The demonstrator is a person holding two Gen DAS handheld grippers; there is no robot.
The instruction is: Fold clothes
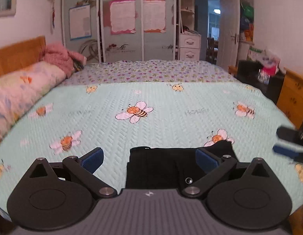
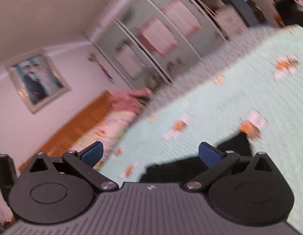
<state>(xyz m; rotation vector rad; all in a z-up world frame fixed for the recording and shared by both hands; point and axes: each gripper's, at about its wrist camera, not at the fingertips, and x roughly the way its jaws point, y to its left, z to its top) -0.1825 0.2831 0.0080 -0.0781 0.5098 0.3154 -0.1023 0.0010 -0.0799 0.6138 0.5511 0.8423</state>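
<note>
Underneath, mint bee quilt (image 1: 171, 117) (bedroom) bears black garment (image 1: 161, 168).

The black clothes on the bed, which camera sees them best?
The left wrist view. There the black clothes are sharp and centered, lying folded on the bee bedspread, with a snap button visible. The right wrist view is tilted and blurred, showing only a dark strip low down.

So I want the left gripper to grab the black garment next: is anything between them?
Nothing visible. The black garment lies on the bee-print bedspread right before the open left gripper, partly between its fingers.
</note>
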